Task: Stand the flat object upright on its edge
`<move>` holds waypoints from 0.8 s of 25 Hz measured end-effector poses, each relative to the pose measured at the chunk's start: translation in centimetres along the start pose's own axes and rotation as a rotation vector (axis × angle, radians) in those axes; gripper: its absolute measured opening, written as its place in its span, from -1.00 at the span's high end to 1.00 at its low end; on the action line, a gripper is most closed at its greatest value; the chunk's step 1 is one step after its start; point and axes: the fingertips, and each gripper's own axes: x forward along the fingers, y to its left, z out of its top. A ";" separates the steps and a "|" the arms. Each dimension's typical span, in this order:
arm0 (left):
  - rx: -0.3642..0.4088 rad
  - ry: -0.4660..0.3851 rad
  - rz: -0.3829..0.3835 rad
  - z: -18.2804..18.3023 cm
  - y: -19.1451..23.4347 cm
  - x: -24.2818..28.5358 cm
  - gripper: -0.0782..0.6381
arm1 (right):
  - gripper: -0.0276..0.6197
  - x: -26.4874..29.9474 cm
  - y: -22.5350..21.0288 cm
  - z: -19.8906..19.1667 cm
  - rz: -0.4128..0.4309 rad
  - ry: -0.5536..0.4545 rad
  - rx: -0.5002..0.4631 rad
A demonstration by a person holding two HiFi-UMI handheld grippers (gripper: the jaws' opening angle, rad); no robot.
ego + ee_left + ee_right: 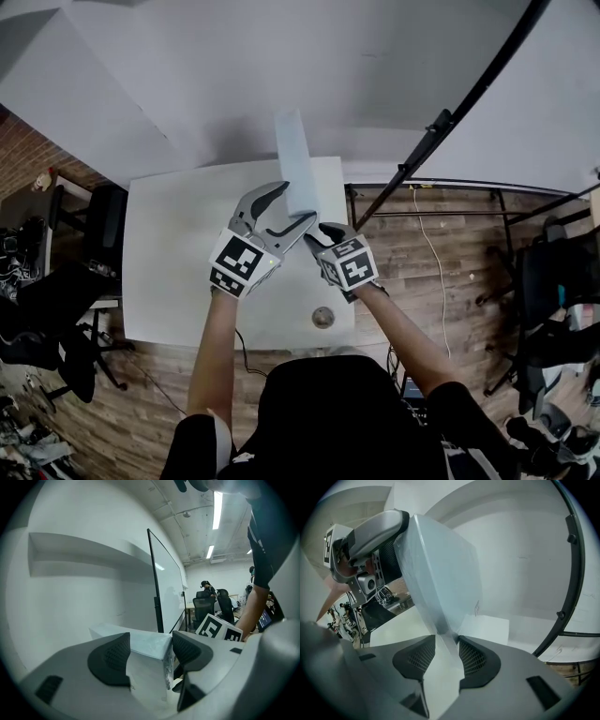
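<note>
Pale-grey slab (296, 164) aloft, left gripper (150, 652) clamped across it, right gripper (446, 656) pinching its edge.

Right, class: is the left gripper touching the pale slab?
Touching. The right gripper view shows the left gripper with its pad pressed flat against the slab.

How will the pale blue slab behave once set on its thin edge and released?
Probably stiff: the slab looks flat though held only at its near end by the left gripper and right gripper. Likely tippy on that thin edge. Its glossy surface may make it slippery.
</note>
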 end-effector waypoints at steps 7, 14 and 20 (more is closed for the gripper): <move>0.000 0.004 0.019 -0.6 1.7 -0.5 -0.04 | 0.36 1.5 0.7 1.0 0.016 0.002 -0.008; 0.020 0.005 -0.011 -0.3 2.1 0.0 -0.05 | 0.39 2.2 0.5 1.4 0.014 -0.001 -0.004; 0.031 -0.005 -0.015 -0.2 2.1 0.2 -0.05 | 0.38 2.2 0.5 1.6 0.015 -0.009 0.004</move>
